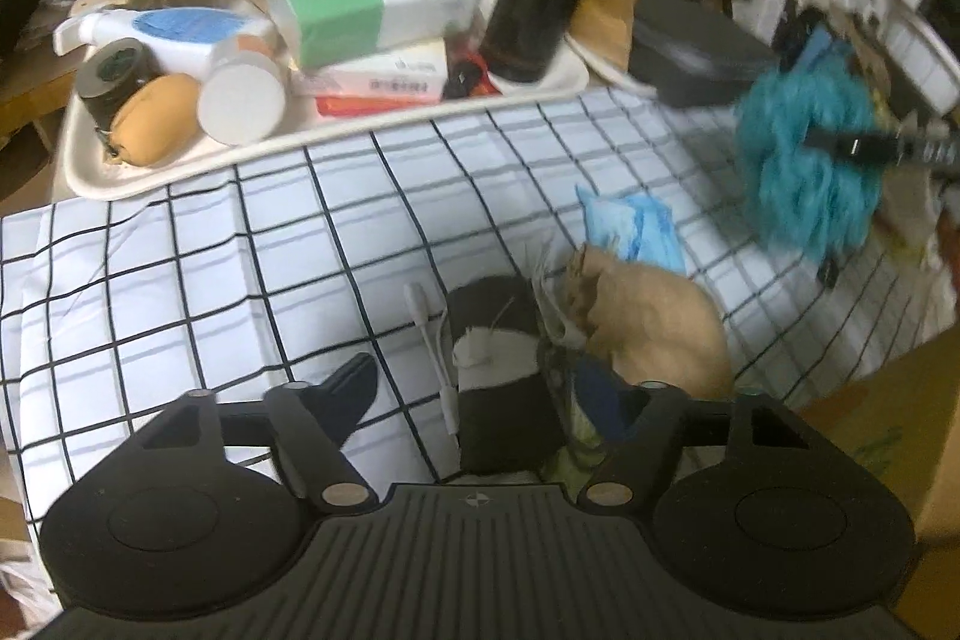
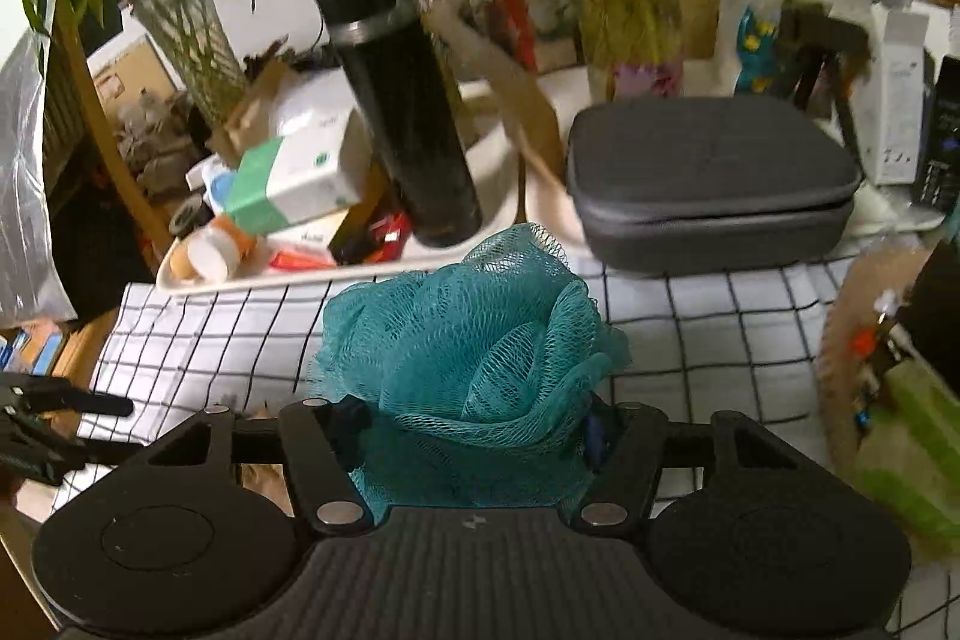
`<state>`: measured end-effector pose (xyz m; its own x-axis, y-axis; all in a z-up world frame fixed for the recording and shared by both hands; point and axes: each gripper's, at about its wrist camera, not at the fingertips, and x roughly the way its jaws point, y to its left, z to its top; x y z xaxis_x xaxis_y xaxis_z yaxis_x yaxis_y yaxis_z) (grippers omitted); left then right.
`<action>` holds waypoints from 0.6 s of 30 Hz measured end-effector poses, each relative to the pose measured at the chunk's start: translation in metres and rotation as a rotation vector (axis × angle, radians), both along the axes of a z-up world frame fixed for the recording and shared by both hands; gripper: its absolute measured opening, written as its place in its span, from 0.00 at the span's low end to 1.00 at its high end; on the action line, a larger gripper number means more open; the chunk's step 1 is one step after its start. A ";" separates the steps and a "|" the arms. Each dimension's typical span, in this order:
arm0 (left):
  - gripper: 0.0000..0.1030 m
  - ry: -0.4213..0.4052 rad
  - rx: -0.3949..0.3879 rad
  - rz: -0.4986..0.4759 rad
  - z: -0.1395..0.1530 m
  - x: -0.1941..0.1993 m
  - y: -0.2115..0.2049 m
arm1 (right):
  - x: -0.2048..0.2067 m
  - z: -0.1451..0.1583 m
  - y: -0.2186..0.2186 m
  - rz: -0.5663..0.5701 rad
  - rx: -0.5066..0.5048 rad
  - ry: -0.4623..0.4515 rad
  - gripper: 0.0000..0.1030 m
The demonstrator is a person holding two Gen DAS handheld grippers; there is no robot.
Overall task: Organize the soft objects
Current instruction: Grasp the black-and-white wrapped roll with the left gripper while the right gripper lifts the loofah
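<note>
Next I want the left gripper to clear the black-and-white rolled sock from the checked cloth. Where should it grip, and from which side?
Grip the black-and-white rolled sock across its middle band, coming from above, fingers on its long sides. It lies lengthwise between the left gripper's open fingers already. Watch the white cable along its left side and the beige fabric bundle close on the right.
</note>
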<state>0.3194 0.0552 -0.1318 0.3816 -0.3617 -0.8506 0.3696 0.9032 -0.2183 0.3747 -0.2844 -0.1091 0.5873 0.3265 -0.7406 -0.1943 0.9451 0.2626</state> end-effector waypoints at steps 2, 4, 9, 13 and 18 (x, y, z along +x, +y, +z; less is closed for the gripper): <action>0.56 0.015 0.015 -0.022 -0.006 0.001 -0.004 | -0.001 0.002 0.000 -0.003 -0.006 -0.014 0.64; 0.54 0.026 0.023 -0.035 -0.011 0.003 -0.007 | -0.003 0.003 -0.002 -0.004 0.003 -0.021 0.64; 0.47 0.040 0.038 -0.051 -0.021 0.008 -0.013 | -0.007 0.007 -0.003 0.001 0.009 -0.035 0.64; 0.47 0.051 0.022 -0.056 -0.026 0.011 -0.016 | -0.008 0.008 -0.007 -0.009 0.017 -0.036 0.64; 0.43 0.061 0.018 -0.072 -0.031 0.013 -0.023 | -0.010 0.010 -0.009 -0.013 0.028 -0.041 0.64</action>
<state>0.3326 0.0323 -0.1631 0.3025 -0.3706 -0.8782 0.4205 0.8787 -0.2259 0.3644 -0.2937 -0.0990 0.6214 0.3393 -0.7063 -0.1935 0.9399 0.2813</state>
